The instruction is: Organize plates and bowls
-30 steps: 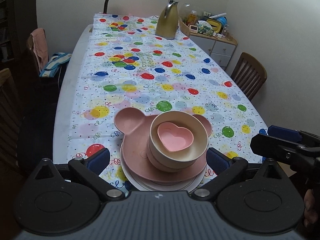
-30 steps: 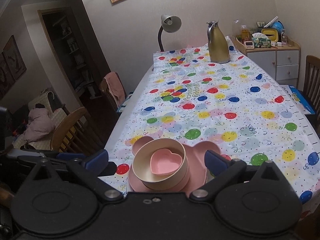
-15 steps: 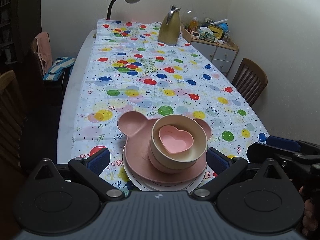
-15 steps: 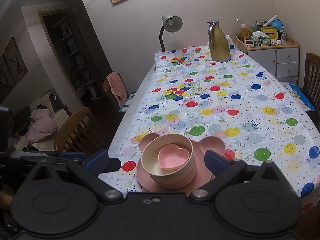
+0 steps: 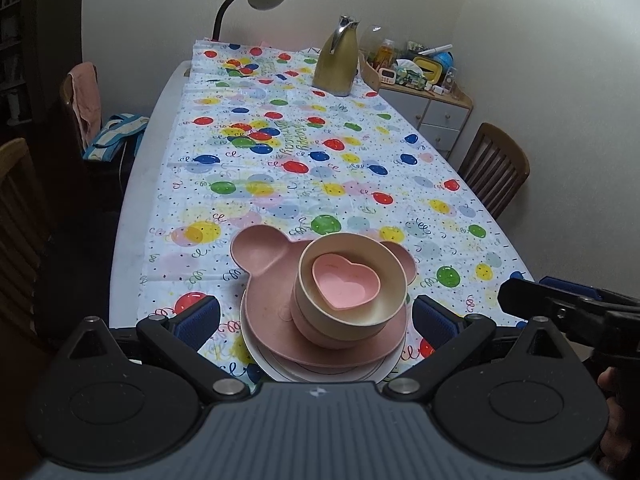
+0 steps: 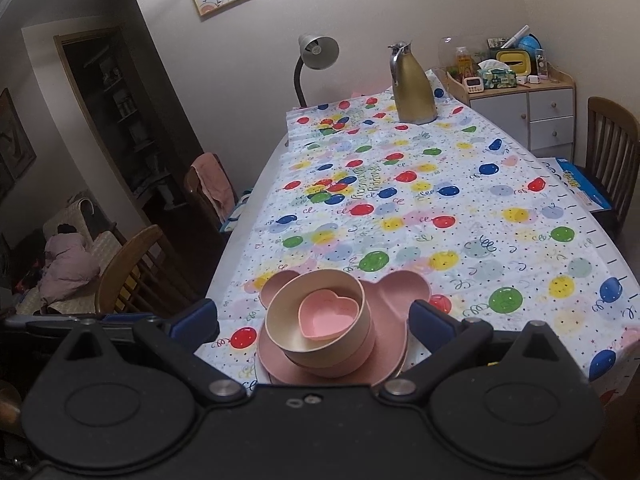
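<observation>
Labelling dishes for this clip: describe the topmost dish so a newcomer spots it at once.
On the balloon tablecloth, one stack sits at the near edge. The heart dish rests inside the cream bowl: pink, small, the only heart shape there.

- The left gripper (image 5: 316, 318) has a ribbed grey housing with a small white emblem at its front edge.
- Matte black linkage arms carry round recessed discs and silver pivot screws.
- Its fingers (image 5: 198, 316) wear dark blue pads.
- The right gripper (image 6: 314, 320) is black throughout, with blue-padded fingers (image 6: 430, 316), silver screws and two small holes.
</observation>
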A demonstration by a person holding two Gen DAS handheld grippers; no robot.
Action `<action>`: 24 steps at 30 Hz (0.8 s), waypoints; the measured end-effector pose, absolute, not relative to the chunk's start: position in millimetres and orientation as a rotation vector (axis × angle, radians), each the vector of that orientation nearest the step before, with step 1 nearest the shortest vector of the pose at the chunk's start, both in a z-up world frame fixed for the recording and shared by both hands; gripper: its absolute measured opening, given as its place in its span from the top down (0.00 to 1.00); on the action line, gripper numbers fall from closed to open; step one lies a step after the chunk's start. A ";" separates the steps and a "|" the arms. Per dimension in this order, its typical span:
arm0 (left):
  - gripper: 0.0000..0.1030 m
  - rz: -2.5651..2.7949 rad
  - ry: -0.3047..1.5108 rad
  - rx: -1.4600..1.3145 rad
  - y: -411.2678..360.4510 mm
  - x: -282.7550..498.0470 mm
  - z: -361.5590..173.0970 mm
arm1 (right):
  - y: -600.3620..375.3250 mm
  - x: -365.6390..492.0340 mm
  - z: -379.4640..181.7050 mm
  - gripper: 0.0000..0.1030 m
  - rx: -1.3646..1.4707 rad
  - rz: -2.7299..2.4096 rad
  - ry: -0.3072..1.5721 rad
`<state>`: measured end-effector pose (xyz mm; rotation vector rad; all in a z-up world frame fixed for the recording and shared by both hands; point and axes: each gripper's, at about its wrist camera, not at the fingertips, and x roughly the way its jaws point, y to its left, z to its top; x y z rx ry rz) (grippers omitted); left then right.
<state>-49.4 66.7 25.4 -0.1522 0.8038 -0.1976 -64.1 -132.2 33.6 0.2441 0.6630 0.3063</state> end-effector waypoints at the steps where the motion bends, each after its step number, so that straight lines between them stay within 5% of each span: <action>1: 0.00 -0.199 0.800 -0.155 66.7 -50.5 26.5 | -132.8 -63.9 33.4 0.00 0.244 0.296 0.666; 24: 0.00 -0.216 0.823 -0.176 67.1 -56.3 23.5 | -128.5 -63.3 27.0 0.00 0.229 0.264 0.717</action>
